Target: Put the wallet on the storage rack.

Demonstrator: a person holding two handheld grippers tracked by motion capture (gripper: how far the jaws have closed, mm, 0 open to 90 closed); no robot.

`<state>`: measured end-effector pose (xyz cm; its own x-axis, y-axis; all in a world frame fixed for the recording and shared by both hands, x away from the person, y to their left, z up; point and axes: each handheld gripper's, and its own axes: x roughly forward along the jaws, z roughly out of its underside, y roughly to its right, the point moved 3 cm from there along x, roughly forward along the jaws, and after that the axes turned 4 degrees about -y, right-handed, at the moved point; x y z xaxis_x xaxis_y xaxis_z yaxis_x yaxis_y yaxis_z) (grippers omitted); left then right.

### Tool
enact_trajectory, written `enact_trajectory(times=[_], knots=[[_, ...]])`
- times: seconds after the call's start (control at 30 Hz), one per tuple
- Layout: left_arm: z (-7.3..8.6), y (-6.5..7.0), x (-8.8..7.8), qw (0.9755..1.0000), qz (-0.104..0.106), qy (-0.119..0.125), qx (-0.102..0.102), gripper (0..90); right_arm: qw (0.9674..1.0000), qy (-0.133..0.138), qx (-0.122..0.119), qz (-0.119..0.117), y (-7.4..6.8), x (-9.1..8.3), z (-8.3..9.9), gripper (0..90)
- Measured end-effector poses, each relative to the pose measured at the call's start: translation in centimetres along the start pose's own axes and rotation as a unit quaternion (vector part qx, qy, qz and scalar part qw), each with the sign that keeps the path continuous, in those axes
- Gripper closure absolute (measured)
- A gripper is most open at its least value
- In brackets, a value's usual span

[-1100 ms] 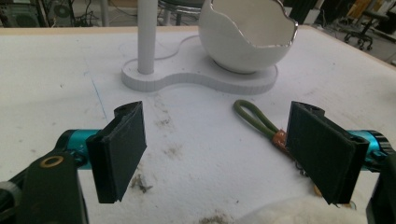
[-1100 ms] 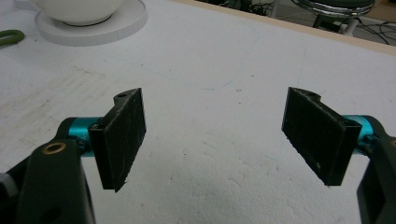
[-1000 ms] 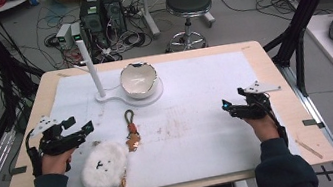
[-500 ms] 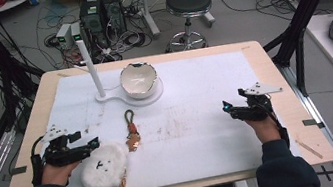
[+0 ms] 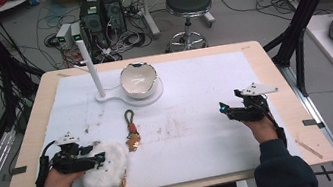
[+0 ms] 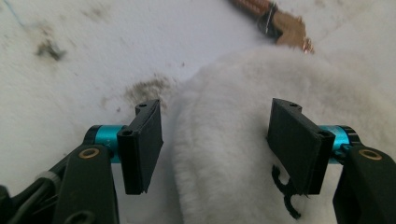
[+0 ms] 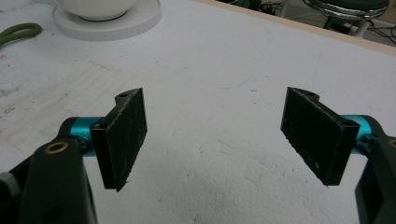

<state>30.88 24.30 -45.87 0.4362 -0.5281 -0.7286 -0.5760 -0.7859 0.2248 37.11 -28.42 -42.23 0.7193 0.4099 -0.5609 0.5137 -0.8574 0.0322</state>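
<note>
I see the wooden desk (image 5: 271,64) carrying a stained white sheet (image 5: 205,97); on it lie a fluffy white pouch (image 5: 108,167), a brown keychain (image 5: 132,131) and a white stand (image 5: 124,96).

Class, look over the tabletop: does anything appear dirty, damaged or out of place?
Yes. The white table cover carries brownish smudges at its middle, and the white bowl on its stand has a jagged, broken-looking rim.

Between my left fingers (image 6: 144,144) the fluffy white pouch (image 5: 105,166) takes up most of the gap, and the keychain (image 5: 131,132) lies just beyond it. Ahead of my right fingers (image 7: 123,135) the tabletop (image 5: 198,114) lies bare. The bowl (image 5: 139,80) and white post (image 5: 91,70) stand far off.
</note>
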Motion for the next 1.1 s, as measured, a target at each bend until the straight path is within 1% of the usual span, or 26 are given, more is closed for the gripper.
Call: enact_trajectory(times=[0.03,0.07,0.1,0.17,0.23,0.27,0.37,0.4,0.43,0.47,0.5,0.53,0.57,0.6,0.63,0.67,0.7,0.73,0.77,0.83,0.9,0.93,0.97,1.03,1.07,1.1], knots=[[0.0,0.1,0.3,0.9998,0.021,-0.004,0.001,43.2,1.0,-0.002,0.001,0.0,0.0,0.0,0.0,22.8],[-0.1,0.1,0.3,0.9996,0.026,-0.007,0.009,49.3,1.0,-0.003,0.0,0.0,0.0,0.0,0.1,22.9],[-0.2,0.1,0.3,0.9994,0.027,-0.014,0.013,52.1,1.0,-0.004,-0.002,0.0,0.0,0.0,0.1,22.9],[-0.5,0.1,0.2,0.9995,0.023,-0.017,0.01,60.0,1.0,-0.007,-0.001,-0.001,-0.1,-0.1,0.3,23.0],[-0.8,0.2,0.0,0.9996,0.016,-0.015,0.018,69.2,1.0,-0.006,-0.001,-0.001,-0.1,-0.2,0.4,23.0],[-1.0,0.3,-0.2,0.9997,0.016,-0.01,0.018,73.1,1.0,-0.005,0.001,0.0,0.0,-0.3,0.4,23.0],[-1.4,0.6,-0.4,0.9996,0.022,0.006,0.014,77.1,1.0,-0.002,0.007,-0.005,0.0,-0.5,0.4,23.3],[-1.4,0.6,-0.4,0.9996,0.022,0.006,0.014,77.3,1.0,-0.002,0.007,-0.005,0.0,-0.5,0.4,23.3],[-1.7,0.6,-0.7,0.9991,0.029,0.03,0.011,77.7,1.0,-0.002,0.003,-0.007,-0.2,-0.5,0.3,23.4],[-1.7,0.6,-0.7,0.9991,0.029,0.03,0.011,77.7,1.0,-0.002,0.003,-0.007,-0.2,-0.5,0.3,23.4],[-1.9,0.6,-1.1,0.9981,0.032,0.051,0.01,77.8,0.9999,0.0,0.004,-0.014,-0.6,-0.4,0.2,23.4],[-2.2,0.6,-1.6,0.9959,0.036,0.083,0.003,77.9,0.9998,0.002,0.002,-0.018,-0.8,-0.3,0.0,23.4],[-2.2,0.6,-1.6,0.9959,0.036,0.083,0.003,77.9,0.9998,0.002,0.002,-0.018,-0.8,-0.3,0.0,23.4],[-2.4,0.6,-1.9,0.994,0.037,0.103,0.005,77.9,0.9997,0.005,0.005,-0.024,-1.0,-0.3,-0.1,23.4],[-2.9,0.7,-2.4,0.99,0.032,0.138,0.007,78.0,0.999,0.012,0.003,-0.042,-1.7,-0.1,-0.6,23.4],[-3.2,0.8,-2.6,0.9877,0.029,0.153,0.011,78.1,0.9988,0.013,0.003,-0.048,-2.0,0.0,-0.7,23.4],[-3.5,1.0,-2.8,0.985,0.03,0.17,0.013,78.2,0.9982,0.014,0.004,-0.058,-2.5,0.2,-1.0,23.4],[-3.5,1.0,-2.8,0.985,0.03,0.17,0.013,78.3,0.9982,0.014,0.004,-0.058,-2.5,0.2,-1.0,23.4],[-4.3,1.4,-3.0,0.9802,0.032,0.194,0.021,78.3,0.9965,0.016,-0.003,-0.082,-3.6,0.7,-1.5,23.4],[-5.2,1.9,-2.9,0.9763,0.042,0.21,0.03,78.4,0.9947,0.018,-0.01,-0.101,-4.6,1.1,-1.9,23.4],[-6.1,2.6,-2.7,0.9736,0.05,0.219,0.042,78.4,0.9917,0.019,-0.021,-0.126,-5.9,1.6,-2.5,23.4],[-6.1,2.6,-2.7,0.9736,0.05,0.219,0.042,78.3,0.99,0.021,-0.026,-0.137,-6.5,1.9,-2.8,23.4],[-7.1,3.3,-2.2,0.9727,0.055,0.218,0.056,78.4,0.9877,0.02,-0.03,-0.152,-7.3,2.2,-3.0,23.4],[-8.1,4.0,-1.5,0.9711,0.061,0.221,0.067,78.4,0.9829,0.017,-0.041,-0.178,-8.7,2.8,-3.4,23.7],[-8.1,4.0,-1.5,0.9711,0.061,0.221,0.067,78.4,0.9829,0.017,-0.041,-0.178,-8.7,2.8,-3.4,23.7],[-8.9,4.6,-0.7,0.9687,0.067,0.228,0.072,78.4,0.9773,0.012,-0.051,-0.205,-10.2,3.5,-3.8,25.1]])
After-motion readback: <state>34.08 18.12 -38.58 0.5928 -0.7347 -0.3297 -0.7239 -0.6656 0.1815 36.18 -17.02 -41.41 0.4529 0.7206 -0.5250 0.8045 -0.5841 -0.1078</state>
